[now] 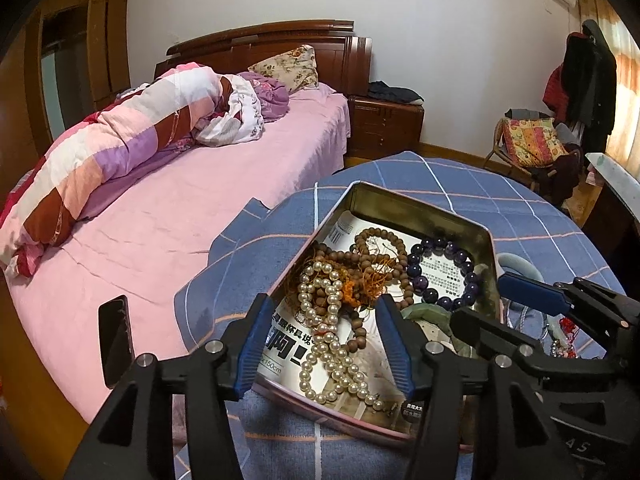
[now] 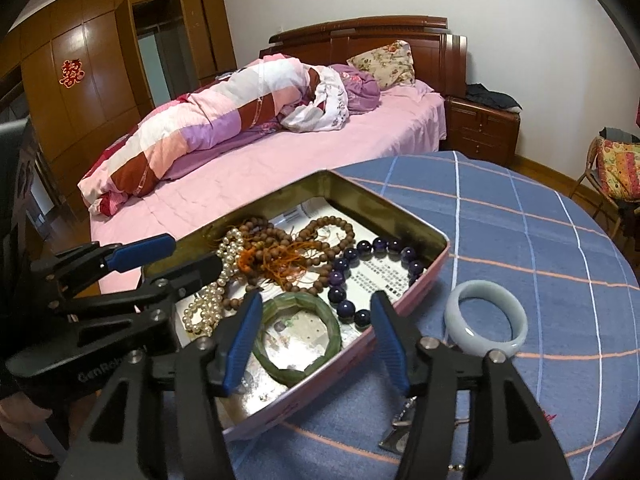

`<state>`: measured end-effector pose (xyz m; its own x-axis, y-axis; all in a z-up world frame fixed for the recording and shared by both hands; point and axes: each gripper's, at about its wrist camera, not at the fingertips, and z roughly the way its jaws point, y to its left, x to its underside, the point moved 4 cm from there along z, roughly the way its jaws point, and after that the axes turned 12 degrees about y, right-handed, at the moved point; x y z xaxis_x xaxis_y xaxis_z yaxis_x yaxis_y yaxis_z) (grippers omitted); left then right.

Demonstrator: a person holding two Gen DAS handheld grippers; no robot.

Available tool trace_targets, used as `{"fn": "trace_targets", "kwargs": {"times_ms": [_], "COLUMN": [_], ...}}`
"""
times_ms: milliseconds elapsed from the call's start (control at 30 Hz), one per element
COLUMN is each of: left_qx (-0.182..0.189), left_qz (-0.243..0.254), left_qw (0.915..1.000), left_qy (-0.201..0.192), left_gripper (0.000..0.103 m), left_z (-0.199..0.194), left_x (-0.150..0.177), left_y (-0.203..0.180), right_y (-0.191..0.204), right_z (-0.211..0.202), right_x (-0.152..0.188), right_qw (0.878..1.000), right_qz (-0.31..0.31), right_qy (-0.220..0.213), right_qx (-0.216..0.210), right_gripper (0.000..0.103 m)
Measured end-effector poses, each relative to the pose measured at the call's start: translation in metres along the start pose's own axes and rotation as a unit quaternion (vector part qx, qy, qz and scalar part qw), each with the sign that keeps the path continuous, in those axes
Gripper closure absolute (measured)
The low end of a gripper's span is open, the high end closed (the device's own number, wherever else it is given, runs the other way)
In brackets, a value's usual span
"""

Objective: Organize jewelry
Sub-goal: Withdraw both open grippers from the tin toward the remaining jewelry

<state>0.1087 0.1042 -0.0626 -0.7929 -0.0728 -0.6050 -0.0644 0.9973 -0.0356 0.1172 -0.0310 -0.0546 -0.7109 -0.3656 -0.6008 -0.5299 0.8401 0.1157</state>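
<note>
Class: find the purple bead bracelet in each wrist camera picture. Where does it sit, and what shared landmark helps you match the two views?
Left wrist: purple bead bracelet right of centre, in the tin's far right corner.
Right wrist: centre, along the tin's right wall.
Shared landmark: the tin.

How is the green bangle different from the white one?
The green bangle lies inside the tin box; the pale bangle sits outside it on the blue checked cloth. The green bangle is dark, mottled green and has flat-sided edges; the pale bangle is milky white and smoothly round. Both are stiff rings lying flat, and neither is held.
</note>
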Motion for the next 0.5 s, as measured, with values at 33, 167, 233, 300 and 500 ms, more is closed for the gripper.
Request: {"fn": "trace_targets", "kwargs": {"times_ms": [33, 167, 233, 300, 500], "left_qx": [-0.001, 0.001, 0.001, 0.001, 0.008], "left_qz": [0.000, -0.003, -0.003, 0.001, 0.025], "left_qw": [1.0000, 0.9999, 0.9998, 0.9998, 0.9994], "left_qy": [-0.001, -0.012, -0.017, -0.021, -0.020], "left_gripper": [0.044, 0.041, 0.040, 0.040, 0.039], "left_z": [-0.001, -0.013, -0.018, -0.024, -0.033], "left_x": [-0.001, -0.004, -0.004, -0.003, 0.007], "left_y": [0.000, -0.003, -0.006, -0.013, -0.045], "right_y": [0.000, -0.008, -0.019, -0.031, -0.092], "right_z": [-0.001, -0.018, -0.031, -0.041, -0.073], "right_x": [0.001, 0.009, 0.017, 0.025, 0.066], "right_qw": [1.000, 1.000, 1.000, 1.000, 0.995], "right_qz": [0.000, -0.002, 0.001, 0.007, 0.063], "right_qy": [0.000, -0.003, -0.009, -0.012, -0.008], "right_qx": [0.000, 0.006, 0.013, 0.024, 0.076], "right_gripper": [0.041, 0.036, 0.032, 0.030, 0.027]}}
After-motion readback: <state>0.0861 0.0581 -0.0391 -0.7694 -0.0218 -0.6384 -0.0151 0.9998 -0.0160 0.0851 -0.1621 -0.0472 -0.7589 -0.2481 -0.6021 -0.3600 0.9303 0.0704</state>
